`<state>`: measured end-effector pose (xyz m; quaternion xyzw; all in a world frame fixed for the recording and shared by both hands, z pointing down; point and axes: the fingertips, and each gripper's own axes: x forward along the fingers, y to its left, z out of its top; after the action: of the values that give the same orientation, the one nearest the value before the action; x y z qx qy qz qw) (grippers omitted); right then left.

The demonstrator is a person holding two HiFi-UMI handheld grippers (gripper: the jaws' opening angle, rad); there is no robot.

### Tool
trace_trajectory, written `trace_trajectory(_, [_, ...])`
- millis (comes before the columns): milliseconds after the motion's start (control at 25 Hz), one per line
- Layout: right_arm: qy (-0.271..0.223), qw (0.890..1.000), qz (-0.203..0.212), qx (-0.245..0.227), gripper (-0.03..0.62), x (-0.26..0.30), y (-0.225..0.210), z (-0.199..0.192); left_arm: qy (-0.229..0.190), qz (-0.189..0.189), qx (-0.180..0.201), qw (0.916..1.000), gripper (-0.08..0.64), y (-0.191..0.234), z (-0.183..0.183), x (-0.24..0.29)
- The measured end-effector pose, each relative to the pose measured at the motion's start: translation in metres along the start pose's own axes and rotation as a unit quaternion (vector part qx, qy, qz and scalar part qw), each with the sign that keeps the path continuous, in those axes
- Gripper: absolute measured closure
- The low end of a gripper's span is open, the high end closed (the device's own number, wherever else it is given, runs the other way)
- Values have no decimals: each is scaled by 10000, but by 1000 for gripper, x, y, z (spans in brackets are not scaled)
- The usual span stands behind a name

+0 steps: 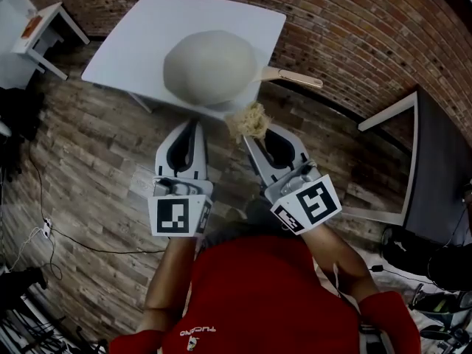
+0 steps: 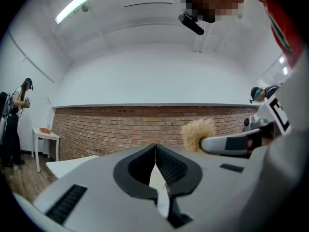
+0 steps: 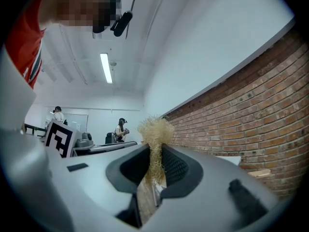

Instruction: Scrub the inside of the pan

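Observation:
A pale beige pan (image 1: 210,67) with a light wooden handle (image 1: 295,77) rests on the white table (image 1: 140,43), seen from above in the head view. My right gripper (image 1: 249,133) is shut on a straw-coloured fibre scrubber (image 1: 248,119), held just short of the table's near edge, to the right of the pan; the same scrubber (image 3: 155,132) pokes out past the closed jaws. My left gripper (image 1: 193,126) is shut and empty, its tips near the table's front edge below the pan. The scrubber (image 2: 197,133) also shows to the right in the left gripper view.
A wood-plank floor lies under the table, with a brick wall (image 1: 354,28) behind. A small white side table (image 1: 40,32) stands at the far left, and a dark table with a white frame (image 1: 435,168) at the right. Cables (image 1: 44,227) trail on the floor. People stand in the background (image 2: 14,120).

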<state>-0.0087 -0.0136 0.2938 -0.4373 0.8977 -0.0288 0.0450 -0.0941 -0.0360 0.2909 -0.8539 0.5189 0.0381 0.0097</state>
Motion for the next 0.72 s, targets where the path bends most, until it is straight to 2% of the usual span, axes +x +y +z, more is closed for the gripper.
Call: trace_trajectory(720, [242, 9988, 432, -4, 517, 130, -104, -7, 79, 448, 235, 9987, 545, 63, -22, 146])
